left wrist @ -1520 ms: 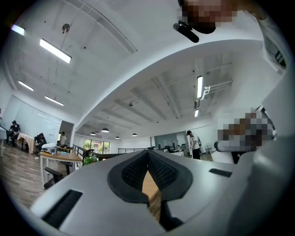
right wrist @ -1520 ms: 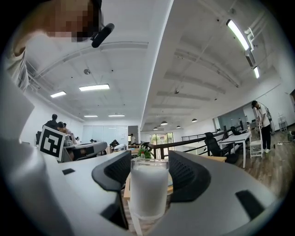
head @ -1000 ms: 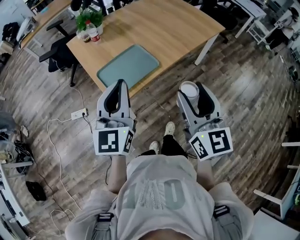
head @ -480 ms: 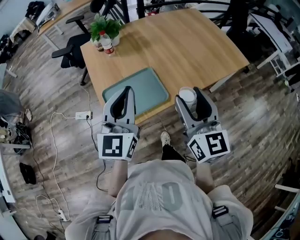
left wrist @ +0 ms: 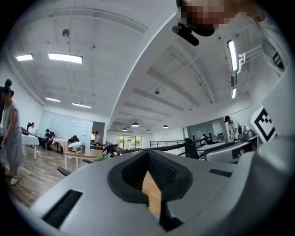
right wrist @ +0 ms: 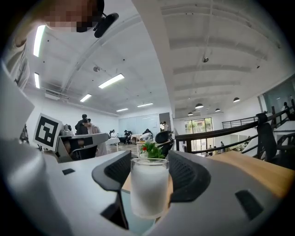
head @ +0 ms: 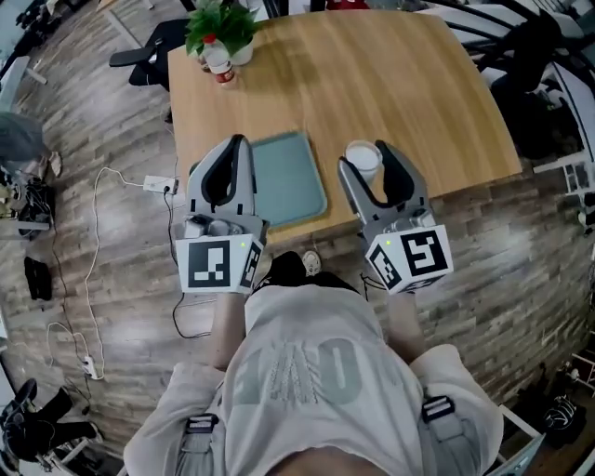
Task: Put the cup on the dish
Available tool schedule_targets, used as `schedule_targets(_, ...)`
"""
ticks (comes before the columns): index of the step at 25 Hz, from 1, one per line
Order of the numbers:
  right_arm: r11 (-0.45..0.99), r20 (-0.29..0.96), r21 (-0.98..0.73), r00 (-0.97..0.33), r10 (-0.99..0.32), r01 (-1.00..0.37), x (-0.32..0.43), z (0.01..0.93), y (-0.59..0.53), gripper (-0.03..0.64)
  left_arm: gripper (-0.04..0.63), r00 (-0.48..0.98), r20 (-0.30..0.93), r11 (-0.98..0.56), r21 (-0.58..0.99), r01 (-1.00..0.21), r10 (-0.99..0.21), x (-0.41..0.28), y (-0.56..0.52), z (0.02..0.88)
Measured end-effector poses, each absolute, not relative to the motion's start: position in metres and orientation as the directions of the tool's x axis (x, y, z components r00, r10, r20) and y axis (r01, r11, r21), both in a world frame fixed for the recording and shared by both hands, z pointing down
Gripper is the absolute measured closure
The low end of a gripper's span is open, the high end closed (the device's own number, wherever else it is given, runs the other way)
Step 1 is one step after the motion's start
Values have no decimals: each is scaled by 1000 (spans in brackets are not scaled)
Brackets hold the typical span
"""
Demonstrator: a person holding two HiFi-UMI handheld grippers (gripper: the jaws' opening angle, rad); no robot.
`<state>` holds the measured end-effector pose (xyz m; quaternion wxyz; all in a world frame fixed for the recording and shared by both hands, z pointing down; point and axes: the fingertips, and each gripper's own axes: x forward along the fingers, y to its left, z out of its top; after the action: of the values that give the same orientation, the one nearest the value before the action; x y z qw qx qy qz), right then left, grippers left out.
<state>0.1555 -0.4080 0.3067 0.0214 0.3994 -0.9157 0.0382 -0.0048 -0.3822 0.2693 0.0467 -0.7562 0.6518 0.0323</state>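
A frosted white cup (head: pixel 362 156) stands upright between the fingers of my right gripper (head: pixel 368 162), which is shut on it above the near edge of the wooden table (head: pixel 409 102). In the right gripper view the cup (right wrist: pixel 149 186) fills the gap between the black pads of that gripper (right wrist: pixel 150 171). The dish, a flat grey-green tray (head: pixel 290 178), lies on the table just left of the cup. My left gripper (head: pixel 237 146) hovers at the tray's left edge. Its jaws (left wrist: pixel 148 153) meet at the tips with nothing between them.
A potted plant (head: pixel 221 25) and a small bottle (head: pixel 220 64) stand at the table's far left corner. An office chair (head: pixel 149 42) is beyond that corner. A power strip (head: pixel 154 183) and cables lie on the wood floor to the left.
The table and tray have come closer. Both grippers, earlier over the floor short of the table, are now over its near edge. The cup stays in the right gripper.
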Motion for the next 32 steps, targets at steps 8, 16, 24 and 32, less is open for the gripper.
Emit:
schedule_targets(8, 763, 140, -61, -762, -632, -644, 101, 341, -462, 364, 586, 73, -65, -70, -41, -997, -995, -37, -426, 287)
schedule_targets(16, 809, 229, -75, -799, -556, -584, 57, 406, -499, 364, 586, 39, -2, -39, -26, -999, -999, -62, -453, 323)
schedule_targets(24, 845, 341, -76, -810, -477, -530, 21, 483, -513, 364, 586, 22, 92, -22, -1, -1000, -995, -74, -461, 362)
schedule_targets(32, 854, 380, -94, -812, -444, -511, 13, 533, -524, 365, 586, 10, 149, -11, -5, -1000, -989, -83, -472, 383)
